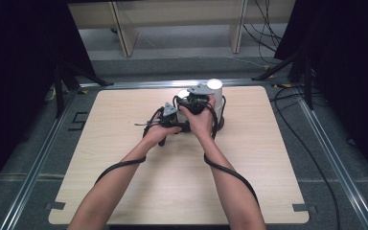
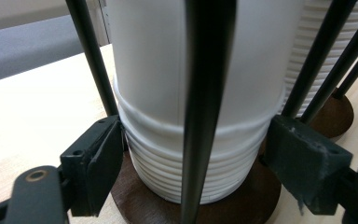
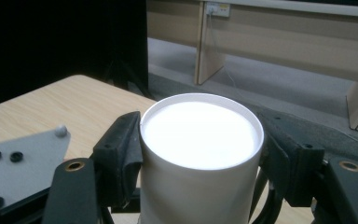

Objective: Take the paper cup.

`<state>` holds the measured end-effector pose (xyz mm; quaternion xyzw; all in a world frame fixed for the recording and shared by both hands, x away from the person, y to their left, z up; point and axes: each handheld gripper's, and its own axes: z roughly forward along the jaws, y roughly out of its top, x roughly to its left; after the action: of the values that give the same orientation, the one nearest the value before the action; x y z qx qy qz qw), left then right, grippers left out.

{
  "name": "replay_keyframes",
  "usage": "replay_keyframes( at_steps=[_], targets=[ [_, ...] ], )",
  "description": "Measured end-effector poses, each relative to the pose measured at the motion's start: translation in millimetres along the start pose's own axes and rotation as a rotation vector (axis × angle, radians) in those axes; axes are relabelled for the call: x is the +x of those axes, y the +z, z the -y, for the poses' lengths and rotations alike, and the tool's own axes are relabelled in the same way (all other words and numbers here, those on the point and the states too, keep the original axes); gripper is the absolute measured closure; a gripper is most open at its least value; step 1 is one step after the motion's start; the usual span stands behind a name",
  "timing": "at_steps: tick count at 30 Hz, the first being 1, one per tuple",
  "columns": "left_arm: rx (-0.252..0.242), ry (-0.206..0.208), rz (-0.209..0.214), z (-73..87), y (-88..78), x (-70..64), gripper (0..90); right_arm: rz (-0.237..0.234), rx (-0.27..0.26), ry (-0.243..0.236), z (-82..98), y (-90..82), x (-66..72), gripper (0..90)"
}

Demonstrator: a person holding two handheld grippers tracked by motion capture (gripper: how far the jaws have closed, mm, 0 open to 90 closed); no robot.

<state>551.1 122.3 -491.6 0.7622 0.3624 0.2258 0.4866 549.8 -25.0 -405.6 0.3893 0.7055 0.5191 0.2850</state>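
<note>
Subject: a stack of white paper cups [image 2: 186, 93] standing inverted in a wire-rod holder, long axis vertical. The stack sits on the holder's round dark wooden base [image 2: 242, 196], on the far-centre part of the table [image 1: 124, 191].

Top cup [image 3: 200, 154]: closed bottom faces up. It stands directly between the jaws of the right gripper [image 3: 200, 149], whose pads press on its wall from both sides just below the top edge. Right gripper is pinching the top cup; the jaws look fully closed onto it.

Lower stack: the ribbed rims [image 2: 186, 163] of the nested cups lie between the jaws of the left gripper [image 2: 191, 154], low down, just above the base. The pads stand at either side of the rims, touching or nearly so; I cannot tell whether they actually press. A black holder rod [image 2: 205, 107] runs upright directly in front of this gripper, between it and the cups.

In the high view both hands meet at the holder, right gripper [image 1: 197, 103] higher and farther, left gripper [image 1: 168, 117] lower and nearer the person.

Key relation: cup axis and rods both run vertically, right gripper at the top, left at the bottom. Judgement: the top cup can only come free straight up along that axis, with the left gripper steadying the stack below. A sideways pull would bind on the rods.
</note>
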Motion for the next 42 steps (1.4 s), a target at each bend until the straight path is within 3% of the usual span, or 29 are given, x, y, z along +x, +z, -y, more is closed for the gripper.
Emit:
replay_keyframes(
  at_steps=[1, 3, 7, 9, 10, 12, 13, 17, 19, 21, 22, 23, 25, 28, 32, 34, 36, 38, 41, 42],
  targets=[
    [-0.001, 0.002, 0.0, 0.0, 0.0, 0.3, 19.8, 0.013, -0.014, -0.034, -2.3, -1.2, -1.7, 34.3],
    [-0.001, 0.002, -0.001, 0.1, 0.0, 0.2, 19.8, 0.004, -0.009, -0.004, -3.0, -2.2, 0.7, 34.4],
    [0.002, 0.002, 0.001, 0.0, -0.3, -0.2, 19.9, 0.008, -0.028, -0.034, -6.8, -4.2, -0.6, 34.5],
    [0.003, 0.004, 0.001, 0.0, -0.3, -0.3, 19.9, -0.003, -0.027, 0.001, -9.4, -7.0, 1.4, 34.5],
    [0.012, 0.014, 0.0, -0.1, -0.7, 0.3, 19.9, 0.002, -0.049, -0.016, -11.0, -7.2, 0.4, 34.5],
    [0.011, 0.016, 0.0, -0.1, -0.5, 0.2, 19.9, 0.006, -0.044, -0.038, -15.0, -10.4, -0.6, 34.5],
    [0.01, 0.019, -0.002, -0.1, -0.4, 0.1, 19.9, 0.004, -0.05, -0.014, -16.2, -11.5, 0.6, 34.6],
    [0.009, 0.02, -0.004, 0.0, -0.4, 0.1, 19.9, 0.007, -0.088, -0.05, -22.8, -16.0, -1.2, 34.6],
    [0.0, 0.011, -0.004, 0.1, 0.1, -0.7, 19.9, -0.006, -0.089, -0.003, -24.7, -17.9, 0.2, 34.6],
    [-0.013, -0.006, 0.001, 0.2, 0.6, -1.7, 19.9, 0.005, -0.101, -0.026, -27.7, -20.2, -2.2, 34.6],
    [-0.001, 0.008, -0.004, 0.1, 0.2, -0.8, 19.9, -0.003, -0.095, 0.001, -28.7, -21.3, -0.8, 34.6],
    [0.001, 0.016, -0.005, 0.1, 0.1, -0.5, 19.9, -0.005, -0.107, -0.02, -30.0, -21.5, -2.9, 34.6],
    [0.002, 0.018, -0.004, 0.1, 0.3, -0.3, 19.9, -0.02, -0.099, 0.03, -31.7, -23.2, -1.0, 34.6],
    [0.005, 0.022, -0.006, 0.1, 0.7, 0.1, 19.8, -0.013, -0.117, 0.004, -37.6, -26.4, -0.5, 34.6],
    [0.004, 0.023, -0.003, 0.3, 0.7, 0.1, 19.9, -0.02, -0.135, 0.017, -44.3, -30.5, 1.1, 34.7],
    [0.003, 0.02, 0.002, 0.5, 1.0, -0.2, 19.9, -0.014, -0.147, -0.006, -47.6, -32.1, 0.7, 34.6],
    [0.007, 0.027, 0.006, 0.7, 0.5, 0.2, 19.9, -0.017, -0.137, 0.019, -49.8, -35.2, 2.4, 34.7],
    [0.014, 0.041, 0.005, 0.8, 0.1, 1.7, 19.7, -0.012, -0.166, -0.022, -52.0, -35.6, 0.5, 34.7],
    [0.001, 0.028, 0.009, 1.8, -1.2, 1.2, 18.4, -0.022, -0.157, 0.0, -53.7, -38.2, 1.7, 34.7],
    [0.002, 0.023, 0.009, 2.3, -2.5, 0.3, 18.0, -0.018, -0.165, -0.024, -54.3, -38.9, 0.3, 34.7]
  ],
)
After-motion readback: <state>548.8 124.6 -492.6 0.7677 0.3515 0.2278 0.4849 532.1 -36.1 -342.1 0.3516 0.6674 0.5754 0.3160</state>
